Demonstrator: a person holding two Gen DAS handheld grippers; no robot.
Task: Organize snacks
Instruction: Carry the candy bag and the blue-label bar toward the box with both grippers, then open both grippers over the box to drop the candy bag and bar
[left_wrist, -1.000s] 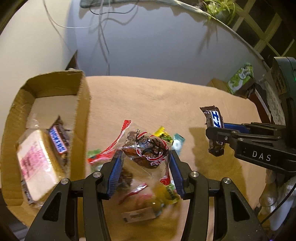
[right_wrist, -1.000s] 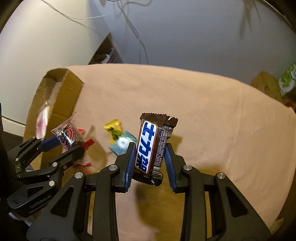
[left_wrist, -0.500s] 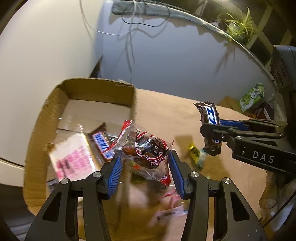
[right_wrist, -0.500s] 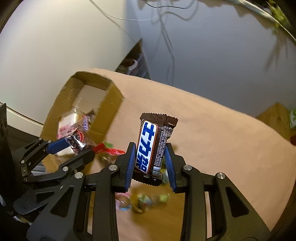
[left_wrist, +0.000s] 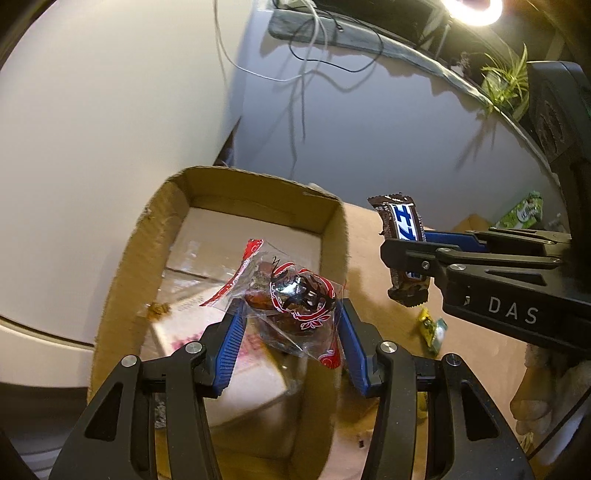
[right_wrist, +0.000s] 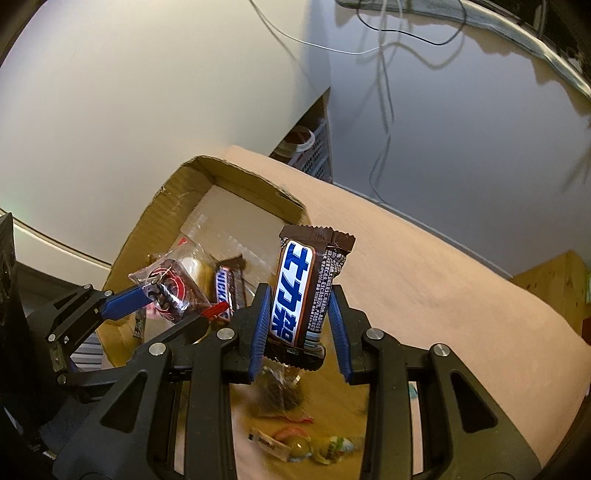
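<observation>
My left gripper (left_wrist: 290, 317) is shut on a clear red-printed snack packet (left_wrist: 291, 295) with a dark treat inside, held above the open cardboard box (left_wrist: 129, 258). It also shows in the right wrist view (right_wrist: 166, 288). My right gripper (right_wrist: 299, 314) is shut on a brown and blue chocolate bar (right_wrist: 303, 291), upright, just right of the box; the bar also shows in the left wrist view (left_wrist: 404, 240). In the box lie a pink-printed white packet (left_wrist: 236, 354) and another chocolate bar (right_wrist: 225, 291).
The box stands at the left edge of a tan cloth-covered table (right_wrist: 424, 277). Loose small candies lie on the cloth (left_wrist: 432, 328), (right_wrist: 295, 443). A grey wall with hanging cables (left_wrist: 306, 74) is behind. A green carton (left_wrist: 524, 214) sits far right.
Both grippers have moved left toward the box with their snacks. The left one now hangs over the box interior; the loose candies have fallen behind and to the right.
</observation>
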